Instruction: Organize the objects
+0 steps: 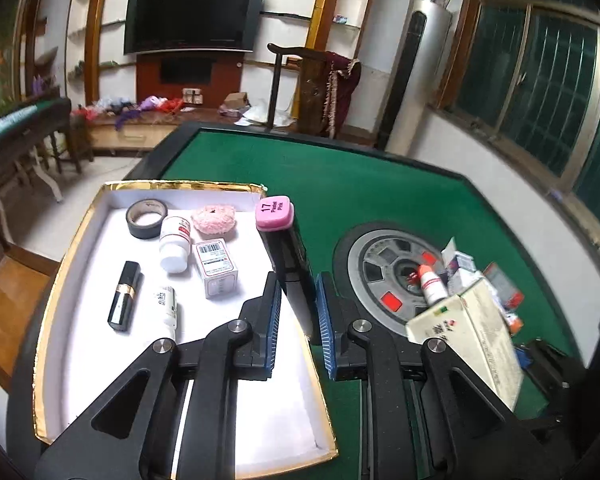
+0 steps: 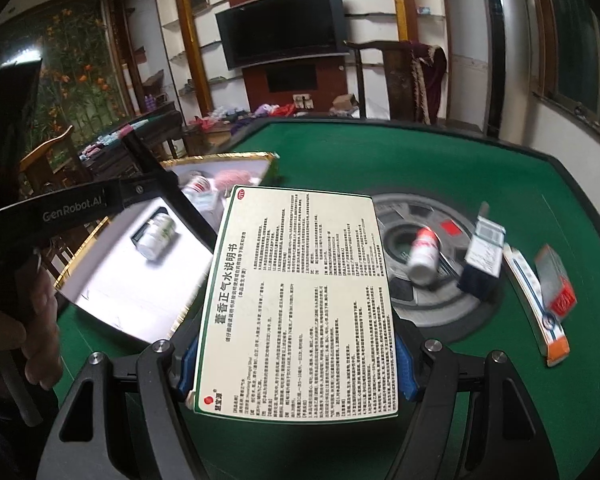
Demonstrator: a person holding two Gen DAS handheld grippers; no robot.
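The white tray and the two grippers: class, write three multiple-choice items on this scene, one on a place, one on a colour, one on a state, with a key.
1. Where does the roll of black tape lie?
A. In the white tray
B. On the green felt
C. On the grey centre disc

2. What colour is the cap of the black tube held by the left gripper?
A. Yellow
B. Pink
C. Blue

3. What is the right gripper doing?
A. Hanging open
B. Shut on a white bottle
C. Shut on the flat printed medicine box

Key: A, the tape sits in the tray's far corner; B, the cap marked 17 is pink; C, both blue pads press the box's edges.
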